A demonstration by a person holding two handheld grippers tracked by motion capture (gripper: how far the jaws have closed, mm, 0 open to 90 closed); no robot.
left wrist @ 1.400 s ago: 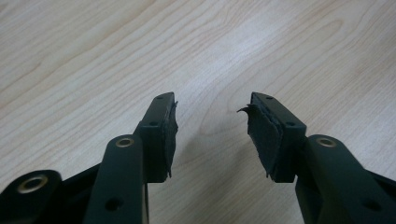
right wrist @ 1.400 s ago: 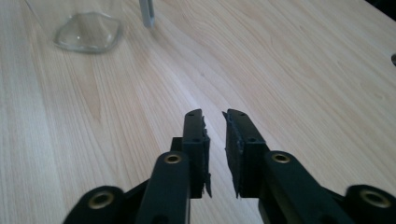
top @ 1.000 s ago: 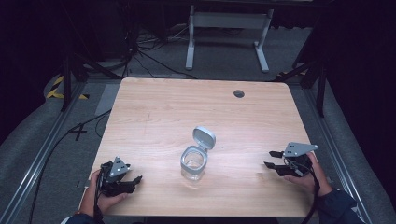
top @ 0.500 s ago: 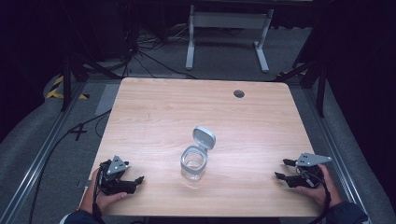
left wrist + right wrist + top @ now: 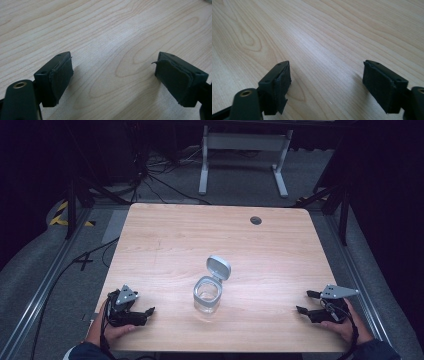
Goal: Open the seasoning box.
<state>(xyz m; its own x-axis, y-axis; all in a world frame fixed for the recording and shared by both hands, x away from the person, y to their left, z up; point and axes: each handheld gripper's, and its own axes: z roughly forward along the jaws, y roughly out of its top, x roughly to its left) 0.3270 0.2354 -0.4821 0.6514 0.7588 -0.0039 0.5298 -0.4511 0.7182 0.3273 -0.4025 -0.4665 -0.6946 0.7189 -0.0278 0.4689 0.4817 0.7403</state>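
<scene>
A clear glass jar [image 5: 207, 296] stands in the middle of the near half of the wooden table [image 5: 210, 235], its grey hinged lid [image 5: 219, 267] flipped up and back. My left gripper [image 5: 145, 313] lies low at the front left corner and points right toward the jar. Its jaws have just been opening; they stand open [image 5: 113, 62] over bare wood. My right gripper [image 5: 305, 302] rests at the front right and points left toward the jar. Its jaws have also just been opening and are wide open [image 5: 327, 67] with nothing between them. Both grippers are well apart from the jar.
A dark cable hole [image 5: 256, 220] sits near the table's far right edge. Beyond the table a white metal stand [image 5: 245, 142] and loose cables [image 5: 150, 175] lie on the grey floor. A rail [image 5: 45, 285] runs along the left side.
My right gripper has dropped and drawn back toward the table's front right edge. The left gripper has hardly moved. The jar stands as before.
</scene>
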